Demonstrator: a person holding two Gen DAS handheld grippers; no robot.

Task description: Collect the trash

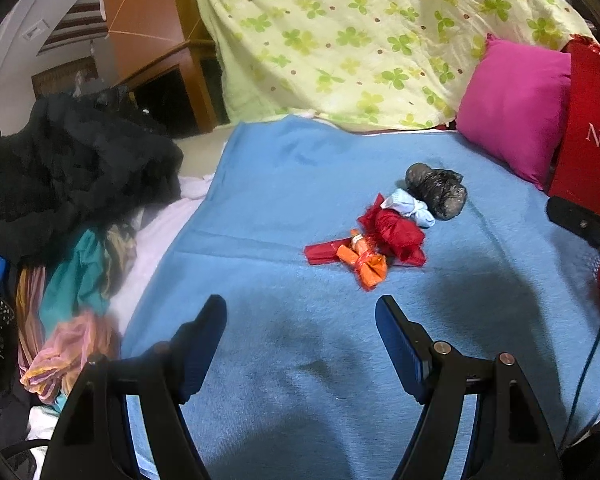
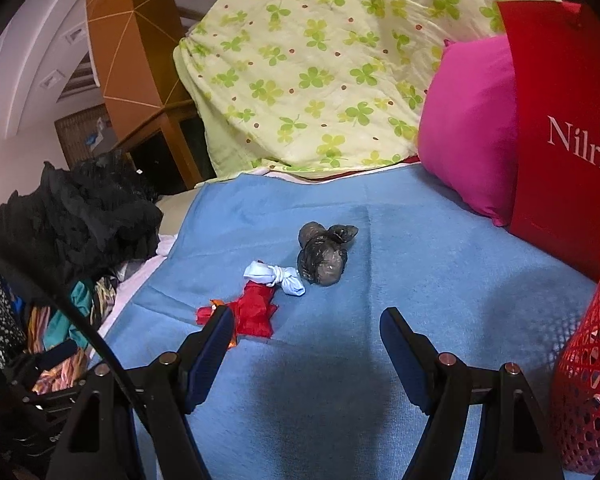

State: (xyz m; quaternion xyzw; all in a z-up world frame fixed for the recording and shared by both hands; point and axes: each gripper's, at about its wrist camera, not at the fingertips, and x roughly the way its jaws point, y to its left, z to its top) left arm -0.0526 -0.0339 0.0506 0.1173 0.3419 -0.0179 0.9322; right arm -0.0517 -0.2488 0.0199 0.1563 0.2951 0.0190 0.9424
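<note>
both grippers hang over the near part of the blue blanket (image 1: 284, 184), jaws apart & nothing between them: left gripper (image 1: 300, 312), right gripper (image 2: 306, 320).

trash sits in one tight cluster mid-blanket, well clear of every edge. count, 4 pcs visible: 1 orange wrapper (image 1: 364, 264), 1 red crumpled bag (image 1: 396, 236), 1 knotted pale-blue bag (image 2: 274, 276), 1 dark knotted bag (image 2: 322, 258). a flat red strip beside the orange one could be part of the red bag, can't tell.

handling, my guess: all light, soft, thin film, prob slippery & crushes easily, not fragile. best grab pts are the knots/twisted necks on the blue & dark bags; pinch the orange wrapper at its twisted middle; take the red bag by a bunched fold. pieces touch or overlap, so one may drag a neighbour.

outward: 1 red mesh basket (image 2: 588, 380) at the right blanket edge, likely the bin. behind, 1 red paper bag (image 2: 564, 128), 1 pink pillow (image 2: 468, 128), 1 clover-print sheet (image 2: 320, 68). clothes pile (image 1: 72, 184) off the left edge.
</note>
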